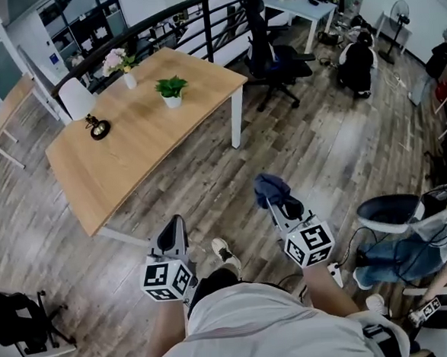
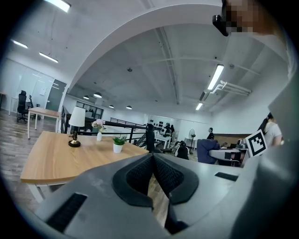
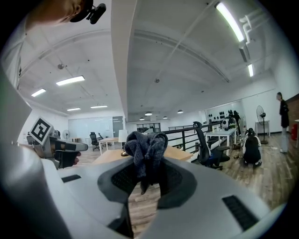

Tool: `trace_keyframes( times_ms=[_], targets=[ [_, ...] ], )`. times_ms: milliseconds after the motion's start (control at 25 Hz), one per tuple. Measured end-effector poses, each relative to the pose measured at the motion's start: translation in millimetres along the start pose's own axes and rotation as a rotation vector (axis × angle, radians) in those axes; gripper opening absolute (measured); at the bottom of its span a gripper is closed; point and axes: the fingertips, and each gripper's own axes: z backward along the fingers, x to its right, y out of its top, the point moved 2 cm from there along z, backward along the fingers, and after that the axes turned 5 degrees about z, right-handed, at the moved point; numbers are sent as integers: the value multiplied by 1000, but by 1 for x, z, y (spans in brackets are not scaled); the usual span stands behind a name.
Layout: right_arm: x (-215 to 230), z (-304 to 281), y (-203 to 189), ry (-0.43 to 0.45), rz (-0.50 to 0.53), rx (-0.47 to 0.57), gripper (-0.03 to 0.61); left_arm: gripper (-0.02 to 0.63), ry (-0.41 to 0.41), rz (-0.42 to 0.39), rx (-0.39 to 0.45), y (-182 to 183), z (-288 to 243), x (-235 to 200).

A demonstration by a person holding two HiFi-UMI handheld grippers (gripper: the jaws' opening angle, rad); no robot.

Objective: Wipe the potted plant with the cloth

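A person stands well apart from the table (image 1: pixel 130 157); the plant (image 1: pixel 171 88) sits on the table's far half. The right gripper (image 1: pixel 285 208) pinches a dark cloth (image 1: pixel 272 187). The left gripper (image 1: pixel 172 235) is closed and empty. This is probably the approach; next, reach the table and bring the cloth to the leaves.

- The potted plant (image 1: pixel 171 90) stands on the bench (image 1: pixel 124 169), near its far right corner.
- A flower vase (image 1: pixel 127 72) stands behind and left of the plant, by the far edge.
- A table lamp (image 1: pixel 97 128) stands further left, well apart from the plant.
- An office chair (image 1: pixel 272 56) stands right of the bench.
- The left tongs (image 1: pixel 171 232) and right tongs (image 1: pixel 285 206) are over the floor (image 1: pixel 344 150), before the bench.
- The cloth (image 1: pixel 271 186) sits in the right tongs.
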Motion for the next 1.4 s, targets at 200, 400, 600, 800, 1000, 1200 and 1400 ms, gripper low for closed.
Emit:
trace_keyframes(
  times_ms=[200, 400, 600, 800, 1000, 1200, 1400],
  targets=[
    [40, -53, 8, -29, 17, -48, 146, 15, -38, 9, 4, 23, -80, -22],
    [75, -120, 34, -43, 26, -50, 146, 15, -67, 2, 2, 53, -153, -45],
    [90, -191, 56, -17, 38, -32, 146, 15, -69, 1, -1, 73, -209, -78],
    [112, -242, 62, -4, 24, -41, 146, 15, -52, 9, 9, 92, -255, -102],
    [135, -300, 63, 33, 14, -49, 146, 15, -7, 17, 6, 98, -297, -126],
    [164, -376, 74, 153, 25, -28, 146, 15, 90, 20, 48, 115, -343, -145],
    [210, -447, 95, 252, 47, 15, 146, 15, 159, 56, 112, 137, -399, -149]
  ],
)
